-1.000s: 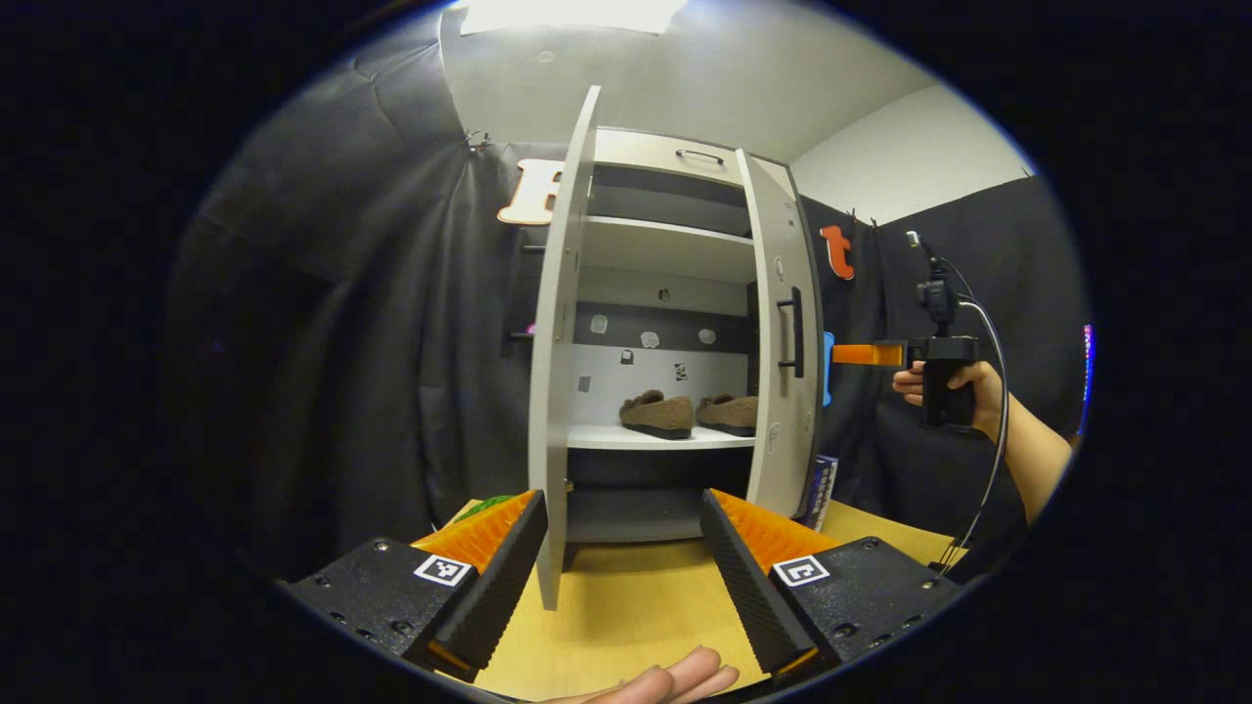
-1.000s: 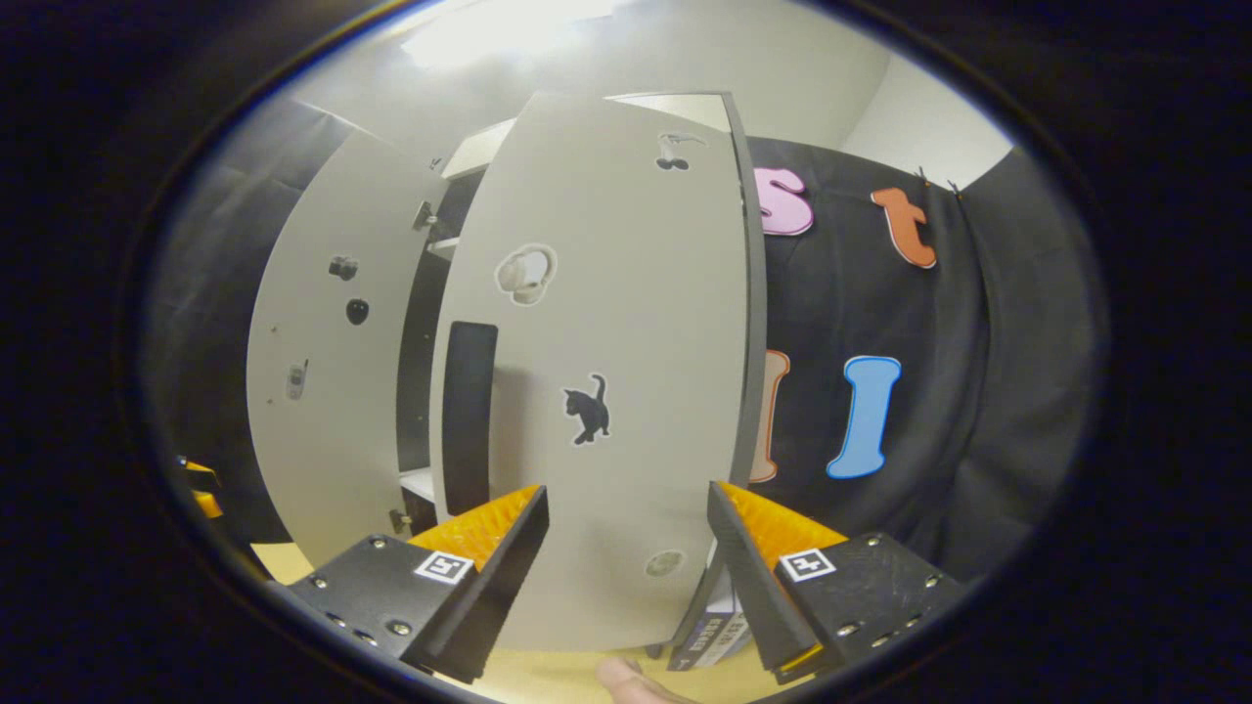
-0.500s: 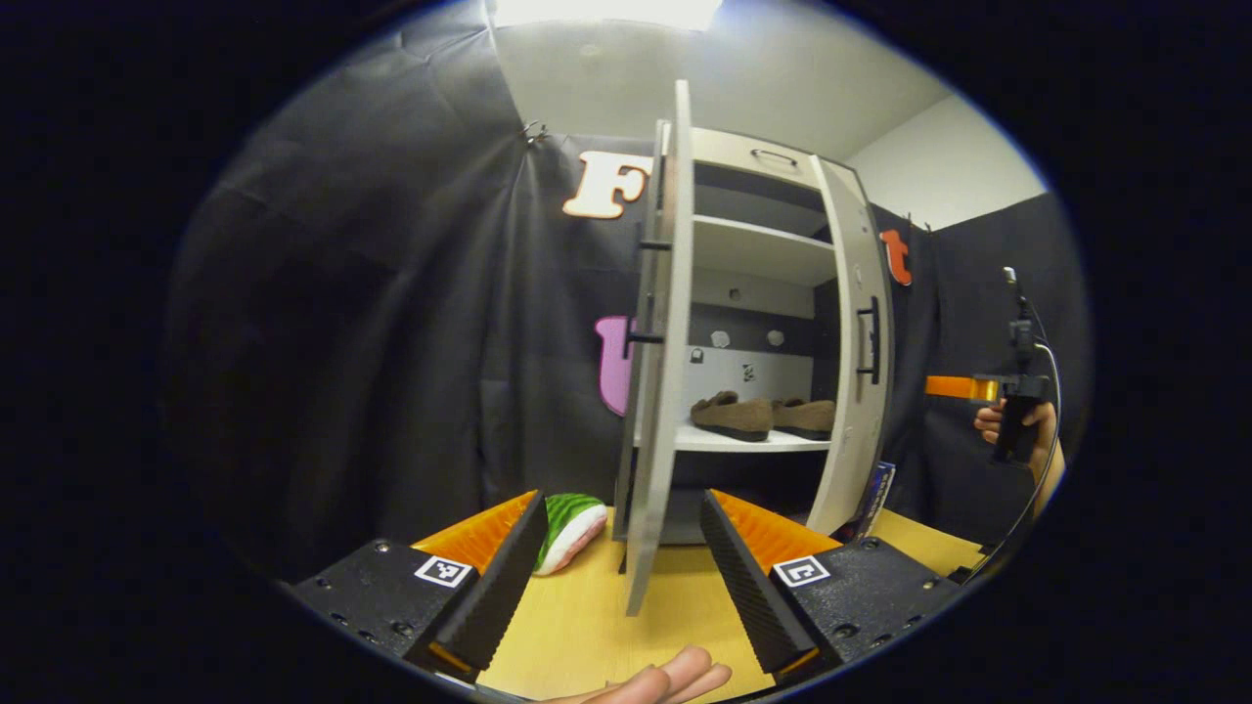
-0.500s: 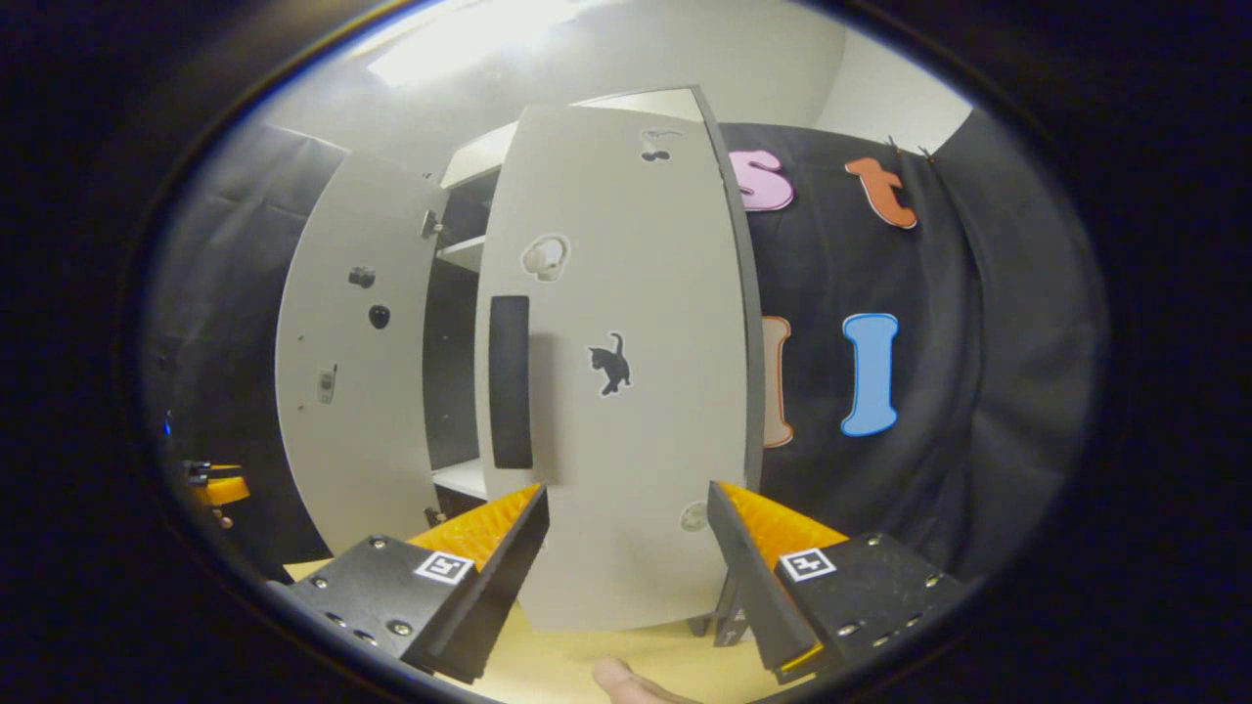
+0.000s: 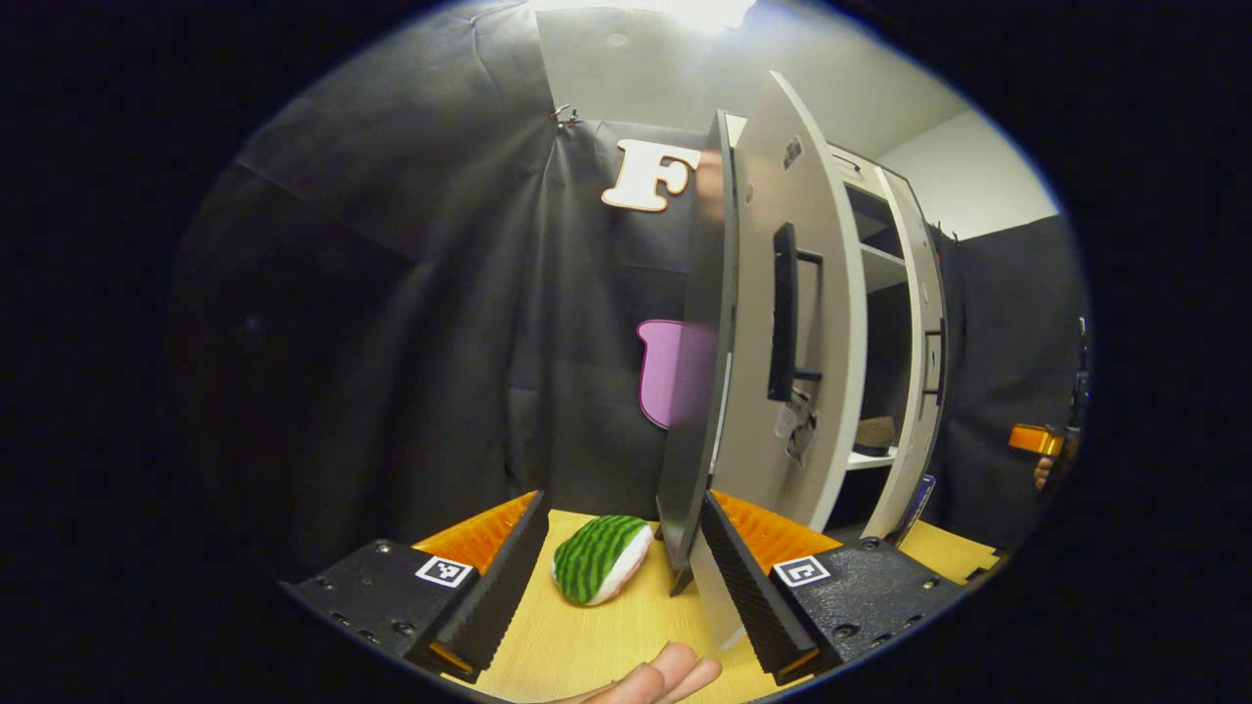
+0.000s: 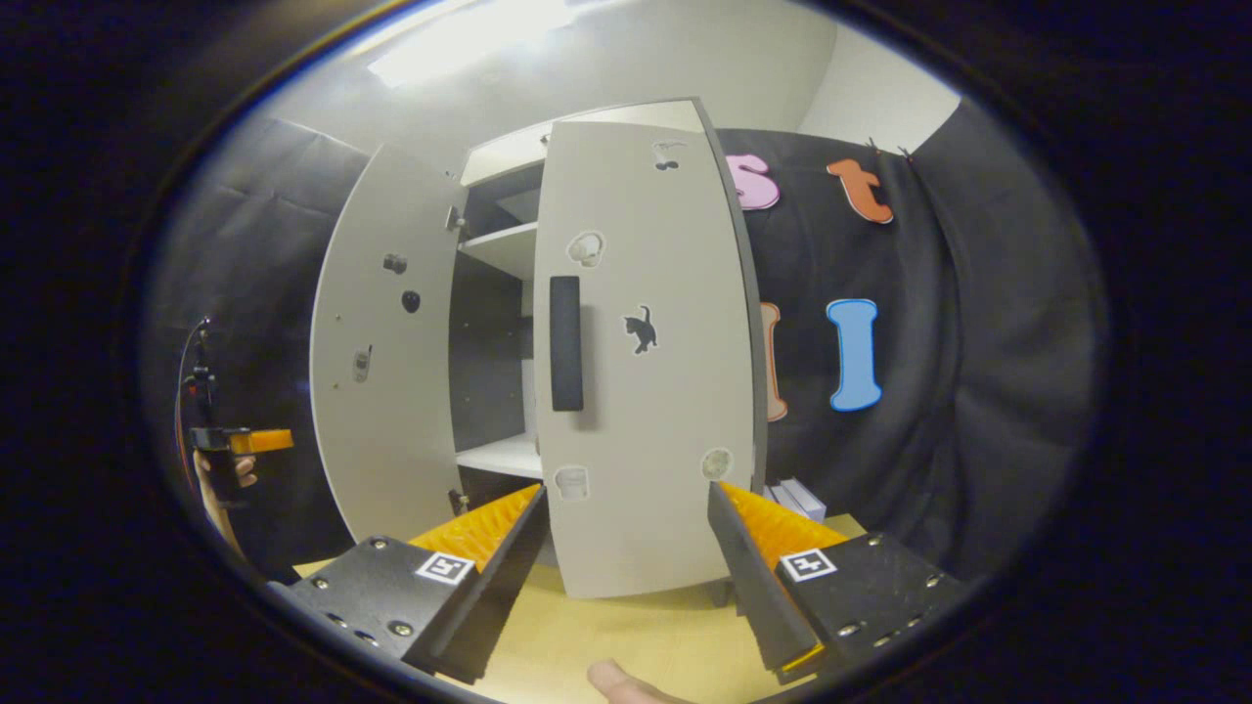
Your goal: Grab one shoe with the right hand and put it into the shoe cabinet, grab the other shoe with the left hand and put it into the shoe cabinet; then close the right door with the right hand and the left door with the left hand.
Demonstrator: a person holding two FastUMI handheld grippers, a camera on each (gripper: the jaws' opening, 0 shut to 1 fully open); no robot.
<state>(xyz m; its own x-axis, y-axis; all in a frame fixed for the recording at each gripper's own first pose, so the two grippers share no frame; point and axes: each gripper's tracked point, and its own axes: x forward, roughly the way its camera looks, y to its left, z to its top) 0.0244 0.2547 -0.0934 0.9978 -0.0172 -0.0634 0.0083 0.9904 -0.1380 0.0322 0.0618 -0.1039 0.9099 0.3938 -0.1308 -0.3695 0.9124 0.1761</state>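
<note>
Fingers of the left gripper (image 5: 618, 567) stand spread wide and grip nothing, low over the wooden table (image 5: 597, 645). Between them on the table lies a green striped plush toy (image 5: 599, 558), close to the foot of the left door (image 5: 773, 323). That door hangs partly open, its dark edge turned toward the left gripper view, with a black handle (image 5: 782, 313) on its pale outer face. Its lower corner sits just beside the gripper's right-hand finger; whether they touch cannot be told. Past the door, the shoe cabinet (image 5: 885, 254) shows a slice of its shelves, and a brown shoe (image 5: 873, 433) rests on the white shelf inside. The second shoe cannot be made out. Farther right, at the edge of that view, a hand holds the other gripper well apart from the cabinet.

In the right gripper view, a hand (image 6: 227, 476) holds the left gripper far off at the left edge. Next comes the inside face of the left door, then the cabinet's dark gap with its shelves. The right door (image 6: 650, 362) stands ajar, its outer face forward, carrying a black handle (image 6: 565, 342) and a small cat sticker (image 6: 640, 330). The right gripper (image 6: 626, 567) hangs in front of the door's lower edge with fingers parted, holding nothing and clear of the door. A small box (image 6: 797, 497) stands on the table right of the door.
</note>
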